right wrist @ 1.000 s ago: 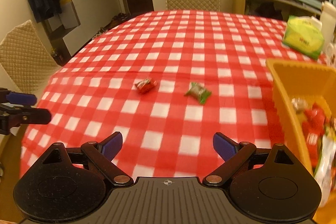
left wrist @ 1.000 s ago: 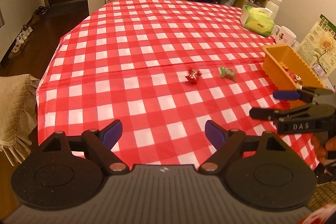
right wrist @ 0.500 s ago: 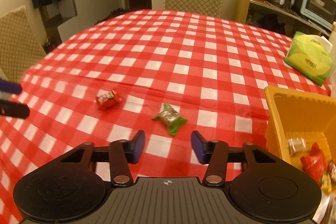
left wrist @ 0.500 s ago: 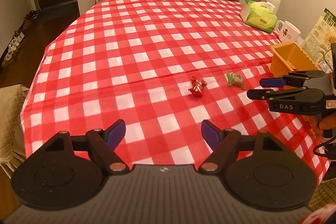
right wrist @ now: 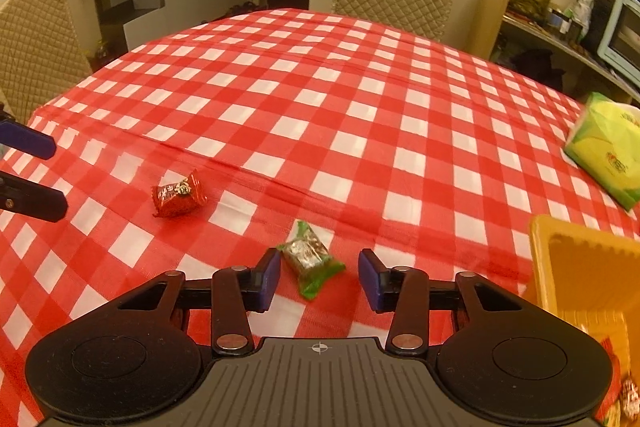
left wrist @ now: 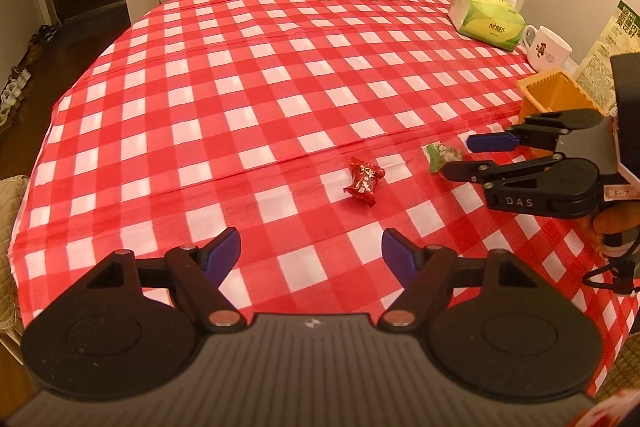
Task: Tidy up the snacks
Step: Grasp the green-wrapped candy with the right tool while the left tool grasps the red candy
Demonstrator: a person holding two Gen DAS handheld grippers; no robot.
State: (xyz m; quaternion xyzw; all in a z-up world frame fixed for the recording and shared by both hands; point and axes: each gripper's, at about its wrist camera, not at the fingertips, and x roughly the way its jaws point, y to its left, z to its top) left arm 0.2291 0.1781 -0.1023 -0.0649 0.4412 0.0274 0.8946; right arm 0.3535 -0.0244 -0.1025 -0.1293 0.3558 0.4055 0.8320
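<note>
Lining my right gripper (right wrist: 318, 277) up on the green snack (right wrist: 310, 257), jaws wide either side, since it's nearest the yellow bin (right wrist: 580, 267). Left gripper (left wrist: 310, 253) hangs wide, short of the red snack (left wrist: 364, 181).

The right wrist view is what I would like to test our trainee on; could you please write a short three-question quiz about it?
1. True or false: the right gripper is shut on the green snack.
2. Which snack lies nearer the left gripper: A) green snack, B) red snack?
3. Fill in: the yellow bin sits to the ____ of the green snack in the right wrist view.

Key: 1. False; its jaws stand open either side of it. 2. B. 3. right.
</note>
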